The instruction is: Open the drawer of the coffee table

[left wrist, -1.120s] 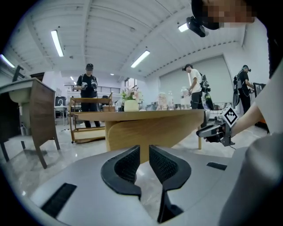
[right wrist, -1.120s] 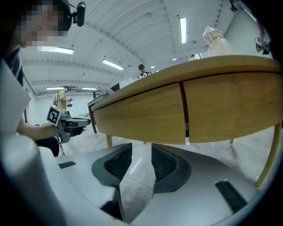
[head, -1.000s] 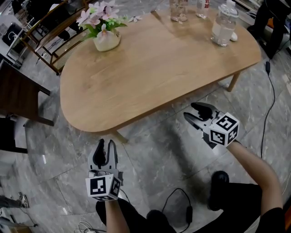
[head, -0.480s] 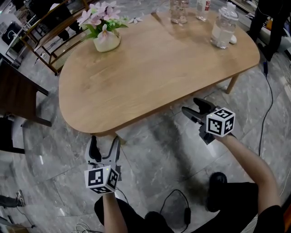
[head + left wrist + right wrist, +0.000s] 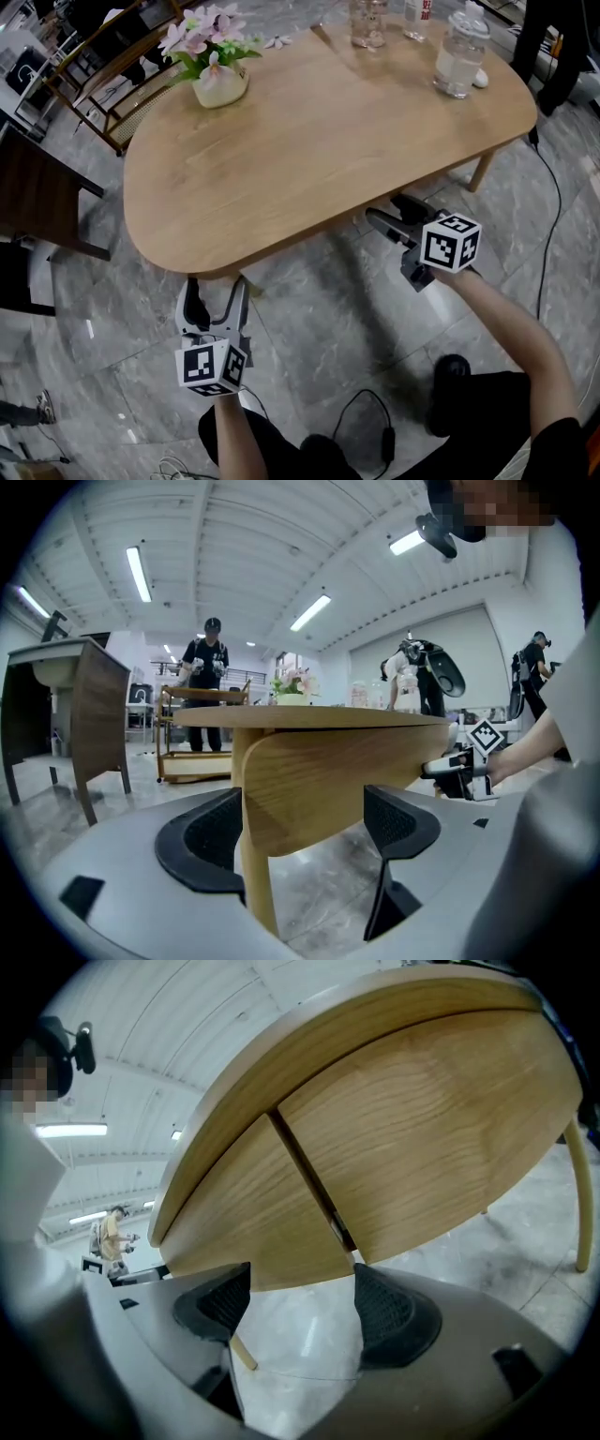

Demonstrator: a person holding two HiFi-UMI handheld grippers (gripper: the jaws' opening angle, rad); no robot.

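The oval wooden coffee table (image 5: 319, 141) fills the middle of the head view. My left gripper (image 5: 216, 294) sits at its near left edge, by a table leg (image 5: 246, 281), and its jaws are opening. In the left gripper view a curved wooden front panel (image 5: 319, 780) under the top lies between the spread jaws of that gripper (image 5: 300, 832), and the pads do not touch it. My right gripper (image 5: 386, 216) points under the near right edge, its jaws also opening. Seen past the right gripper (image 5: 305, 1307), two curved fronts (image 5: 422, 1147) meet at a dark seam (image 5: 309, 1185).
A vase of pink flowers (image 5: 218, 75) stands on the table's far left, a glass jar (image 5: 459, 56) and bottles (image 5: 368, 21) at the far right. A dark chair (image 5: 37, 192) stands left. Cables (image 5: 553, 187) lie on the marble floor. People and a wooden cart (image 5: 197, 733) are in the background.
Both grippers' jaws have spread from narrow to wide. The left gripper came up to the table edge. The right gripper moved left toward the table and rolled.
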